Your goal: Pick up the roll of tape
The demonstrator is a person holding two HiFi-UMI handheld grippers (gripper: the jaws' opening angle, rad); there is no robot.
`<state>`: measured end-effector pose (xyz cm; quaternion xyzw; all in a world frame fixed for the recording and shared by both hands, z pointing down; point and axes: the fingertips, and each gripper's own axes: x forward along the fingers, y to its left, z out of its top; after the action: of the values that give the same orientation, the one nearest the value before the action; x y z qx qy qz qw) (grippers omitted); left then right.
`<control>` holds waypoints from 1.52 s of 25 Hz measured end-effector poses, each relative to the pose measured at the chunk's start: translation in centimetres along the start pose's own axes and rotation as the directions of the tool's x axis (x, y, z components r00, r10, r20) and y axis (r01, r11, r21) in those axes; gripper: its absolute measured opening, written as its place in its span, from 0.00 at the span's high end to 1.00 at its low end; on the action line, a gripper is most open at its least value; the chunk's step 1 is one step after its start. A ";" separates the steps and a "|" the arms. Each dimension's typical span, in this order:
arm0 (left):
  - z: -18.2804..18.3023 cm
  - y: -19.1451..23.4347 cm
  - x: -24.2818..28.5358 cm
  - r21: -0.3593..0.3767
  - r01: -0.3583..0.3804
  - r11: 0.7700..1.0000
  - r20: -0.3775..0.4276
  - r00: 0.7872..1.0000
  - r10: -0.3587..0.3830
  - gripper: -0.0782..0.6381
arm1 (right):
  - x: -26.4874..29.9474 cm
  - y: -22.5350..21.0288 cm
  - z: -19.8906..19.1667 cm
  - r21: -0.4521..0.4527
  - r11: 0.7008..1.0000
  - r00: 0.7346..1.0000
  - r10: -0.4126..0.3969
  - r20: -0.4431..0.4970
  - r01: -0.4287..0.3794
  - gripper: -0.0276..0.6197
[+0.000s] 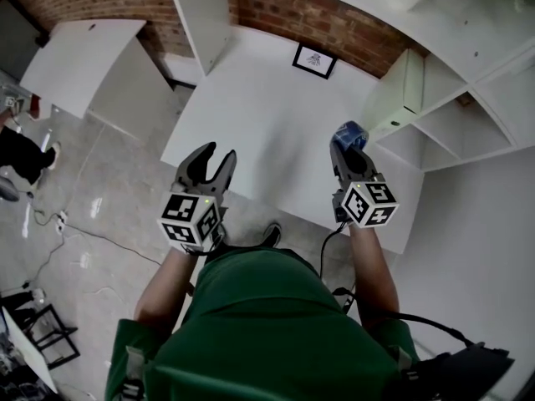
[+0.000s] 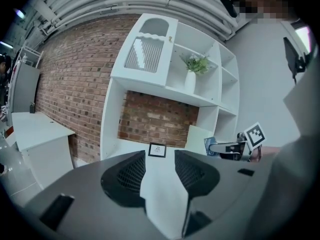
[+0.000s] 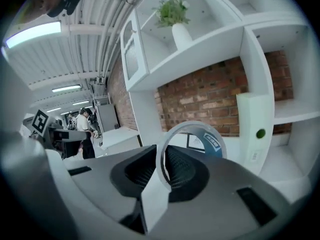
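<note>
The roll of tape (image 1: 349, 132) is a clear ring with a blue label. It is lifted above the white table (image 1: 251, 98), with my right gripper (image 1: 347, 151) shut on it. In the right gripper view the roll of tape (image 3: 213, 143) stands on edge between the jaws of my right gripper (image 3: 162, 170), which clamp its band. My left gripper (image 1: 211, 164) hovers over the table's near edge, open with nothing between its fingers. In the left gripper view my left gripper (image 2: 159, 171) points across the table, and the right gripper (image 2: 227, 148) with the tape (image 2: 210, 145) shows at the right.
A small framed picture (image 1: 315, 60) stands at the table's back against the brick wall. A white shelving unit (image 1: 451, 115) flanks the table on the right, with a potted plant (image 2: 192, 74) on a shelf. A second white table (image 1: 79, 57) stands at the left, with cables on the floor.
</note>
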<state>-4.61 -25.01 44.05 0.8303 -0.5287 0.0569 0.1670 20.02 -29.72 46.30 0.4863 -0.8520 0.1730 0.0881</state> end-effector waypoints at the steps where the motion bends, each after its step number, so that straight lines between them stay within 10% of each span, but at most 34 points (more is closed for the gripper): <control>1: 0.8 0.1 0.0 0.011 0.010 1.000 0.012 1.000 -0.011 0.62 | -0.4 0.5 1.0 -0.003 1.000 1.000 -0.004 0.028 0.004 0.85; 15: 6.8 3.1 -1.8 0.066 0.104 0.992 0.109 0.988 -0.111 0.62 | -2.4 9.1 9.5 -0.075 0.997 0.963 0.012 0.269 0.008 0.85; 38: 9.0 7.3 -5.1 0.045 0.063 0.997 0.186 0.980 -0.070 0.62 | -2.1 14.7 12.2 -0.173 0.985 0.938 0.056 0.343 0.004 0.85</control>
<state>-14.12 -26.45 35.80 0.8522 -0.5128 -0.0169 0.1021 8.65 -25.81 31.31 0.4885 -0.8721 0.0120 -0.0243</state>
